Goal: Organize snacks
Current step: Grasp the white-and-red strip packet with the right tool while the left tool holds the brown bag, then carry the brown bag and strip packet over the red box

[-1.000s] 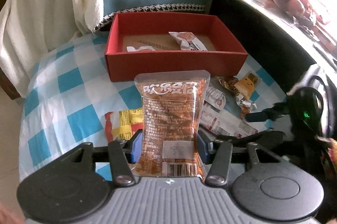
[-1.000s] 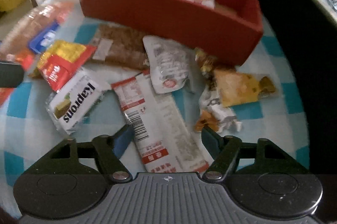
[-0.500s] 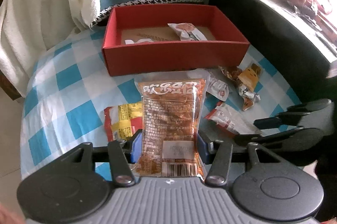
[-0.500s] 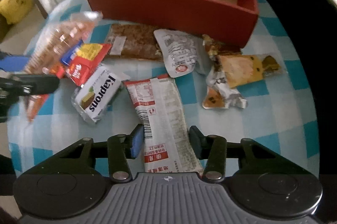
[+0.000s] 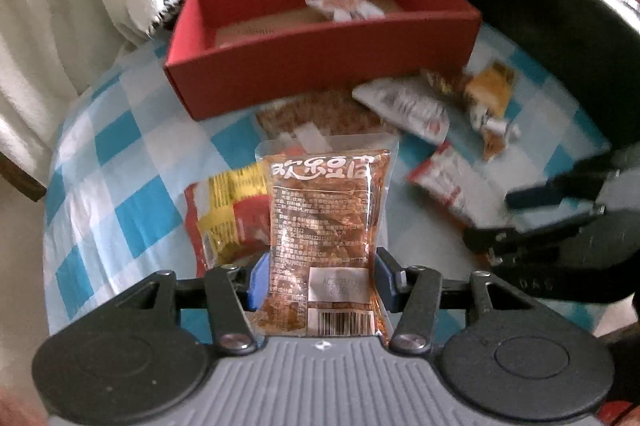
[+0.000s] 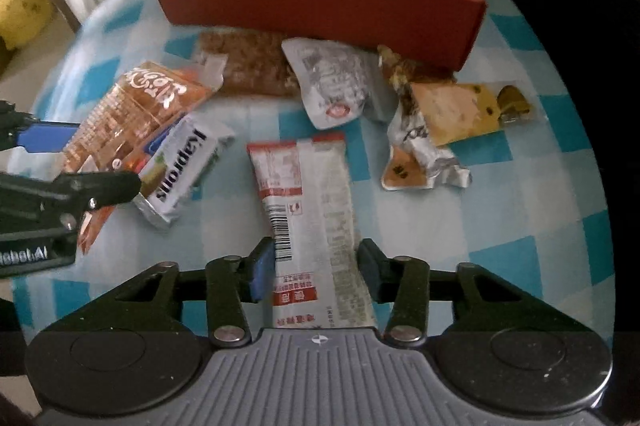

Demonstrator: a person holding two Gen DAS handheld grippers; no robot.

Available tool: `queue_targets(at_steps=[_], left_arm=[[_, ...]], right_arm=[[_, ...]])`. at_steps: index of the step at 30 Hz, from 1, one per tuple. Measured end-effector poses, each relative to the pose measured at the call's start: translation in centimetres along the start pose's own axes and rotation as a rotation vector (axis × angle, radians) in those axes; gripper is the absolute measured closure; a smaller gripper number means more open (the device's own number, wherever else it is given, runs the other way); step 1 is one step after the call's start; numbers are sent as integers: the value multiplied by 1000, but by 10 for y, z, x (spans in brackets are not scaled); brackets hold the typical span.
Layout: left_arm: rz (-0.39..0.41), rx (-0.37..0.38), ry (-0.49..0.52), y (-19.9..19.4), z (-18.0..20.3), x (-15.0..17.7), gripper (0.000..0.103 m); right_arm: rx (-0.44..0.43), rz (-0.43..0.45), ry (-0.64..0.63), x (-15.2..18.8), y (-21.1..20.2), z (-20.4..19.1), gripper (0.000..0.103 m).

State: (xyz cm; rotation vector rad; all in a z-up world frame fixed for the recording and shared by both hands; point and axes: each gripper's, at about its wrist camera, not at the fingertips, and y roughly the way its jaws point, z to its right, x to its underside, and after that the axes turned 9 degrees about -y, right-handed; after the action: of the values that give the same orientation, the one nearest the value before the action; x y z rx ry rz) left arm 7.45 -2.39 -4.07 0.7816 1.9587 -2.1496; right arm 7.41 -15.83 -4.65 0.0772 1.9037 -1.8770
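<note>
My left gripper [image 5: 320, 282] grips an orange-brown snack packet [image 5: 324, 226] by its lower end, blue pads pressed against both edges, the packet standing up out of the jaws with its long axis running straight ahead toward the red box [image 5: 320, 81]. The box sits directly in front across the blue-and-white checked cloth [image 5: 120, 193], its long side facing me, and one small wrapped snack [image 5: 344, 7] already lies on its floor. In my judgement the move to come is a straight carry forward and over the near wall, with the packet already pointing the way it must travel.

My right gripper [image 6: 316, 272] hangs low over a long white-and-red packet [image 6: 312, 218], jaws narrowed to either side of its near end. The left pad looks to be at the edge; whether the right pad touches I cannot tell, so I would not call it a grip. That packet's long axis also runs away from me toward the red box [image 6: 320, 9], which lies ahead and slightly right in this view.

Between packet and box lie a grey-white pouch [image 6: 332, 85], a brown bar [image 6: 248, 65] and a yellow-orange wrapper [image 6: 460, 109]; a Kaprons bar [image 6: 180, 173] rests beside my left gripper [image 6: 60, 165]. The left hand, already loaded, is nearer to delivering.
</note>
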Motion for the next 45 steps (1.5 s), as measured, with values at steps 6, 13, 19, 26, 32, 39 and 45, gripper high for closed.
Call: queue_targets(at_steps=[6, 13, 19, 26, 32, 39, 45], left_arm=[[-14, -27, 25, 17, 3, 1, 41], [-43, 51, -88, 22, -11, -6, 55], [33, 36, -113, 3, -17, -10, 61], [101, 66, -137, -16, -20, -16, 62], [139, 78, -136, -25, -17, -22, 62], [181, 81, -139, -34, -15, -25, 62], [219, 86, -162, -40, -14, -34, 62]], right_arm=[[-5, 11, -26, -5, 11, -2, 22], [6, 9, 5, -2, 5, 6, 48], [-28, 74, 18, -9, -16, 5, 51], [-64, 176, 53, -18, -43, 12, 51], [-67, 217, 66, -22, -54, 18, 51], [-63, 260, 73, -27, -63, 20, 51], [-55, 295, 80, -32, -70, 22, 51]])
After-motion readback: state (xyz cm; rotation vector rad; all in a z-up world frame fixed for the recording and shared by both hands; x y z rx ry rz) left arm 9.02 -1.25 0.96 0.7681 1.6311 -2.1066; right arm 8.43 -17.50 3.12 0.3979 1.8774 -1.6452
